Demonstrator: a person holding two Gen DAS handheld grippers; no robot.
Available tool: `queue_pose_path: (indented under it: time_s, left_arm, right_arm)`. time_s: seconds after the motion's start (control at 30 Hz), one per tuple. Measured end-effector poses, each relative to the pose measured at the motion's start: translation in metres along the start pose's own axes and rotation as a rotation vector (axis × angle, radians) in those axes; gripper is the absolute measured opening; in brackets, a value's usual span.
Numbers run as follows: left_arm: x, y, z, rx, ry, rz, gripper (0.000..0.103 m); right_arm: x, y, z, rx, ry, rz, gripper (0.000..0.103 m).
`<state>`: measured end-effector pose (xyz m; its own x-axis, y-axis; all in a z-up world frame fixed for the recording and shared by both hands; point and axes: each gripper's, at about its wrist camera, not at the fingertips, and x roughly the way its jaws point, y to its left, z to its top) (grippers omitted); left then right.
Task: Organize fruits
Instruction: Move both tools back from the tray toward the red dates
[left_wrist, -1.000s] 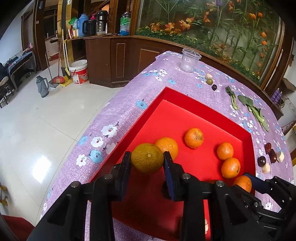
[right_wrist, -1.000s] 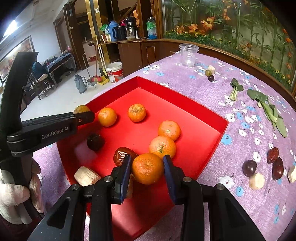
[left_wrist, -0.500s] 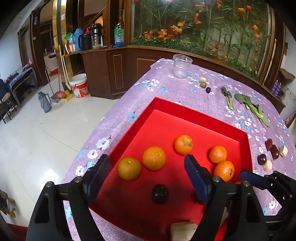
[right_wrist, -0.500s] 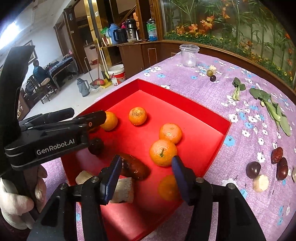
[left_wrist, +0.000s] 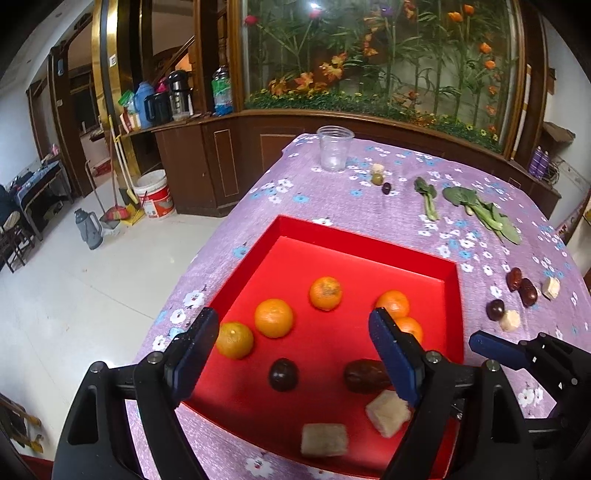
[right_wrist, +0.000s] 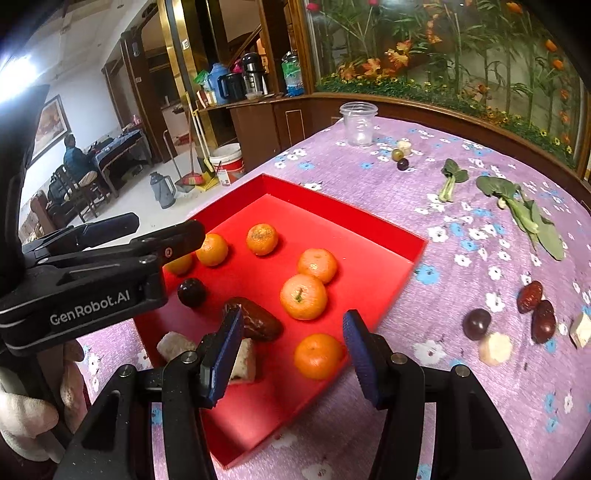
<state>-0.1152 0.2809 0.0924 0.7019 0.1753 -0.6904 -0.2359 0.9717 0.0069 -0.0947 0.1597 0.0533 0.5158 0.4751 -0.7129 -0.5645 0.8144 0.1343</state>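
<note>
A red tray (left_wrist: 362, 240) (right_wrist: 388, 229) on the purple flowered tablecloth holds several oranges, a dark plum (left_wrist: 282, 374) (right_wrist: 191, 291), a brown date (left_wrist: 364, 376) (right_wrist: 258, 321) and pale cut chunks (left_wrist: 324, 439). My left gripper (left_wrist: 291, 350) is open and empty, raised above the tray's near side, with an orange (left_wrist: 234, 339) by its left finger. My right gripper (right_wrist: 291, 345) is open and empty, above an orange (right_wrist: 318, 356) lying near the tray's front edge. The left gripper also shows in the right wrist view (right_wrist: 162, 232).
On the cloth right of the tray lie dates (right_wrist: 537, 306), a dark plum (right_wrist: 476, 324) and pale chunks (right_wrist: 495, 349). Green leaves (right_wrist: 524, 214), a clear plastic cup (right_wrist: 358, 123) and small fruits (right_wrist: 400, 158) sit farther back. The table edge drops to the floor at left.
Both grippers have opened and let go of their oranges, which now lie in the tray. Both grippers have risen and pulled back from the tray.
</note>
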Motion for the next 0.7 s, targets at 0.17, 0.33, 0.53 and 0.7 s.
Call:
queue_pose_path:
  time_s: [0.17,0.33,0.53,0.7]
  left_arm:
    - [-0.011,-0.017,0.001,0.035,-0.014,-0.003,0.082]
    - [-0.02,-0.038,0.002,0.071,-0.025,-0.006,0.082]
    - [-0.023,-0.07,0.001,0.124,-0.024,-0.017,0.082]
    - [-0.021,-0.096,0.001,0.168,-0.011,-0.039,0.082]
  right_arm:
    - [-0.017,-0.011,-0.007,0.017,-0.024,-0.007,0.061]
    - [-0.03,-0.032,-0.015,0.054,-0.043,-0.018,0.063]
    - [-0.045,-0.065,-0.028,0.113,-0.056,-0.039,0.063]
    - [-0.055,-0.097,-0.04,0.17,-0.057,-0.065,0.063]
